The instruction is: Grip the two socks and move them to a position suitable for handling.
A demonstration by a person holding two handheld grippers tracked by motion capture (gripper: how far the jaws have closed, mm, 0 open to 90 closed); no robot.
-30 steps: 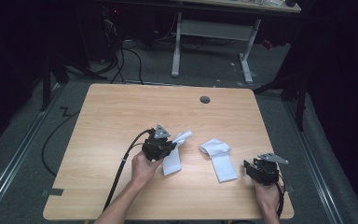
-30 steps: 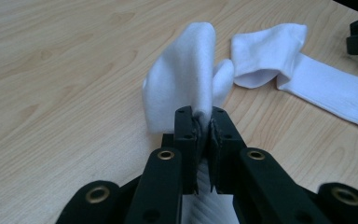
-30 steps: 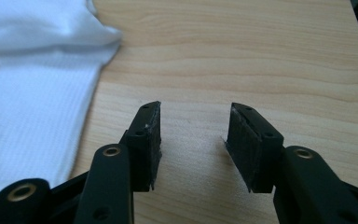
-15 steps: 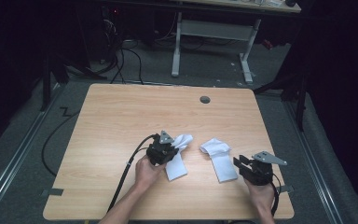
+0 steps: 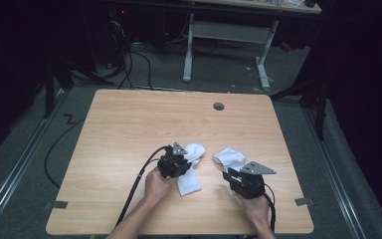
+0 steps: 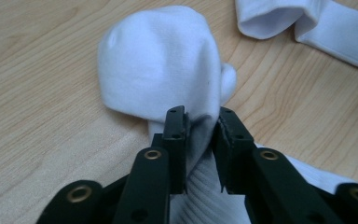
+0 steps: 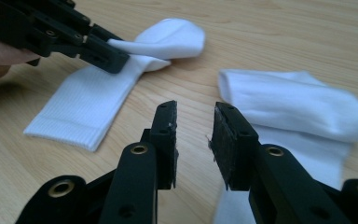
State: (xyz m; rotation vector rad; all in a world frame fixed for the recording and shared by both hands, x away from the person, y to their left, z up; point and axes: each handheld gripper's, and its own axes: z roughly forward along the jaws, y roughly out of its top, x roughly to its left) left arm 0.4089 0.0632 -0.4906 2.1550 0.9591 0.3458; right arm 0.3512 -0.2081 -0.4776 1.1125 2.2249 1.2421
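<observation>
Pairing two white socks, by the look of it, both lying toward the near edge of the tabletop [image 5: 129, 124], around its middle and a little apart.

Left gripper [image 6: 200, 116]: down on the left sock [image 6: 158, 60], jaws astride a pinched ridge of fabric just behind the rounded toe, which is folded back over the leg. Jaws just been opening; cloth between them, but pads seemingly no longer pressing, so a loose straddle and not a grip.

Right gripper [image 7: 193, 109]: hovering low just short of the right sock [image 7: 289, 100], jaws partly apart and just been closing, nothing between them.

To do the step well:
- Lift the left gripper straight up off the ridge, so the folded toe stays as laid and no thread catches on a pad.
- Aim the right gripper at one clean layer or the cuff of the crumpled right sock, not the whole heap.
- Pinch low, close to the wood, then drag or lift slowly to keep it flat.

Room for moving: broad bare wood toward the far edge and the left corners; near edge close behind both hands, so carry inward, not back. Small round grommet near the far edge well clear.
</observation>
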